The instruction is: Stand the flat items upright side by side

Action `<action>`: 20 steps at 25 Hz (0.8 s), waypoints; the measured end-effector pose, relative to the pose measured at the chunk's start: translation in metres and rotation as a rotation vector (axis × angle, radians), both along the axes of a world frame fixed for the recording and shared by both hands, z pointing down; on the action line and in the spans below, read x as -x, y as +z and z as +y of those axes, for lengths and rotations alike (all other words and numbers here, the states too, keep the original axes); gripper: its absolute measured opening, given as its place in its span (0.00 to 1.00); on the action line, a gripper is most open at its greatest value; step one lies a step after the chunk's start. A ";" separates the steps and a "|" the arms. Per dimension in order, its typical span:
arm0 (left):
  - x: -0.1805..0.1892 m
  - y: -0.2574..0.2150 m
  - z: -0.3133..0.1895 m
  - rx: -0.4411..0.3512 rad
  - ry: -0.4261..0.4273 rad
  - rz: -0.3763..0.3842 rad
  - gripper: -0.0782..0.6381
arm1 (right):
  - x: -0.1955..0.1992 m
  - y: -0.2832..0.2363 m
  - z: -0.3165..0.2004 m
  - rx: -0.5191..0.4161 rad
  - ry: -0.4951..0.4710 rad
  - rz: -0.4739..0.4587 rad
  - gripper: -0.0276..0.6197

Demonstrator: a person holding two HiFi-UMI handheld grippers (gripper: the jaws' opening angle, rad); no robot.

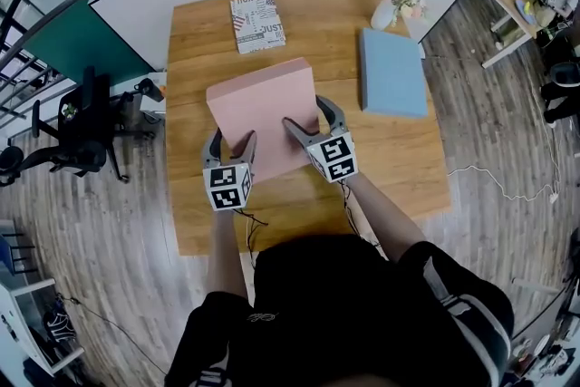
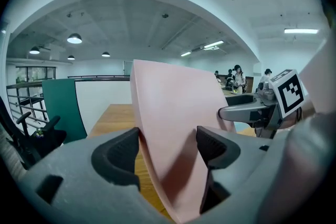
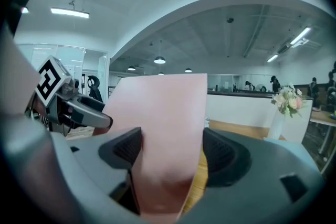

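Blue book (image 1: 393, 72), vase (image 1: 384, 14) beyond pink book (image 1: 263, 109)

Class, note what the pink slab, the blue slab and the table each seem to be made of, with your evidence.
Pink slab: matt, even colour, no print or shine; perhaps foam or card, unclear.
Blue slab: the same matt, plain look; likely the same stuff.
Table: wood or wood veneer, satin finish; grain and plank lines show.
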State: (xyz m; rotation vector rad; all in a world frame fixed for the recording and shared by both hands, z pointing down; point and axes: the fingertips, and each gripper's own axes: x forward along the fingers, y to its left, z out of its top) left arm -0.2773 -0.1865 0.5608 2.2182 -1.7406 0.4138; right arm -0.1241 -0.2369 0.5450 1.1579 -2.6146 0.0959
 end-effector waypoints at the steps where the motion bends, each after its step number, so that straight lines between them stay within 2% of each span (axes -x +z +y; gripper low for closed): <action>1: 0.000 -0.003 -0.001 -0.009 0.001 -0.011 0.60 | 0.000 -0.003 0.000 -0.016 0.004 -0.002 0.61; 7: -0.001 -0.019 -0.003 -0.095 -0.014 -0.079 0.60 | 0.001 -0.029 0.004 -0.152 0.009 0.000 0.61; 13: -0.006 -0.020 0.001 -0.137 -0.028 -0.109 0.61 | -0.003 -0.039 0.009 -0.267 0.010 0.042 0.61; 16: -0.010 -0.020 0.006 -0.165 -0.029 -0.131 0.61 | -0.007 -0.037 0.014 -0.277 0.013 0.037 0.61; 20: -0.017 -0.019 0.015 -0.187 -0.015 -0.172 0.61 | -0.014 -0.027 0.019 -0.236 0.011 0.025 0.61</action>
